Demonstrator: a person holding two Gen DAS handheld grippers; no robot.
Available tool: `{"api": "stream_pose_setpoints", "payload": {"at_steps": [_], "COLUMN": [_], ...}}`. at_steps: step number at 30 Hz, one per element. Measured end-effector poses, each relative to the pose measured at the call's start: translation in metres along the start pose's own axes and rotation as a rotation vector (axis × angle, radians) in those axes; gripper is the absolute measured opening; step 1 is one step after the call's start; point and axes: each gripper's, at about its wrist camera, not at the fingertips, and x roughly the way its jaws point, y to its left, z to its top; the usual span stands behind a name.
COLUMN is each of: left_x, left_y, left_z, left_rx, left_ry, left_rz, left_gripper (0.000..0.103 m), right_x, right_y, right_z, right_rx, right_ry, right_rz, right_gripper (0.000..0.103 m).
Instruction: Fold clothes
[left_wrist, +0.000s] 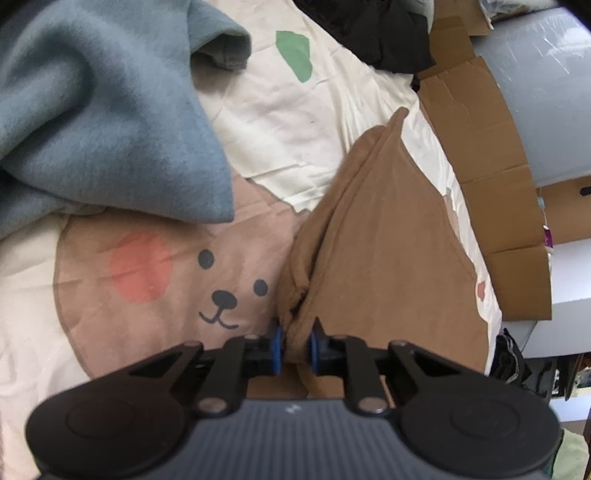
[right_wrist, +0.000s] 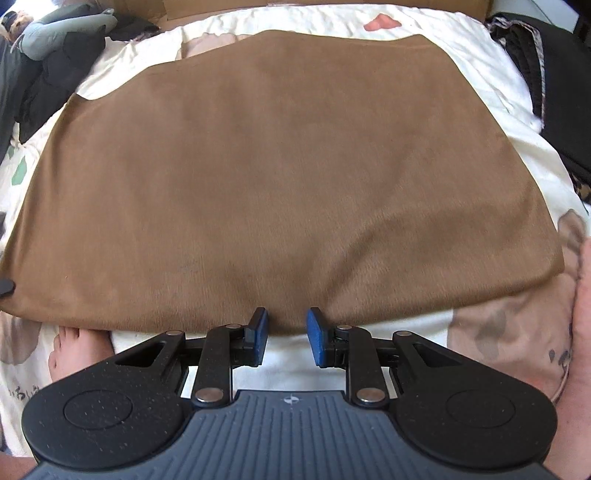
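Brown garment (right_wrist: 280, 177) lies flat on the bed (right_wrist: 480, 66). Left gripper (left_wrist: 295, 341) jaws clamped on its corner, anchoring it. Right gripper (right_wrist: 286, 325) jaws apart, straddling the near edge, presumably for folding.

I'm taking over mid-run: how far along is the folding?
Done: the brown garment lies flat in a squared panel on the bedsheet.
In hand: the left gripper pinches its bunched edge; the right gripper is at the near edge, pads beside it, grip unclear.
Left: the blue fleece lies crumpled, and a dark pile waits.
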Motion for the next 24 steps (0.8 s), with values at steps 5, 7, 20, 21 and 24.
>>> {"api": "stream_pose_setpoints", "payload": {"at_steps": [5, 7, 20, 21, 24], "left_x": [-0.01, -0.014, -0.01, -0.009, -0.007], "left_y": [-0.015, -0.022, -0.026, -0.025, -0.019], "left_z": [-0.001, 0.0, 0.003, 0.003, 0.003], "left_rx": [0.016, 0.031, 0.055, 0.055, 0.046], "left_ry": [-0.002, -0.002, 0.02, 0.022, 0.029], "left_rz": [0.053, 0.075, 0.127, 0.127, 0.13], "left_gripper": [0.014, 0.014, 0.014, 0.014, 0.014], "right_x": [-0.01, -0.016, -0.015, -0.01, 0.0], "right_y": [-0.01, -0.014, -0.061, -0.061, -0.062], "right_z": [-0.003, -0.002, 0.033, 0.031, 0.024], "right_rx": [0.041, 0.055, 0.104, 0.089, 0.057], "right_ry": [0.009, -0.002, -0.112, -0.102, -0.084], "right_rz": [0.005, -0.001, -0.045, -0.055, -0.068], "right_gripper": [0.03, 0.03, 0.031, 0.031, 0.03]}}
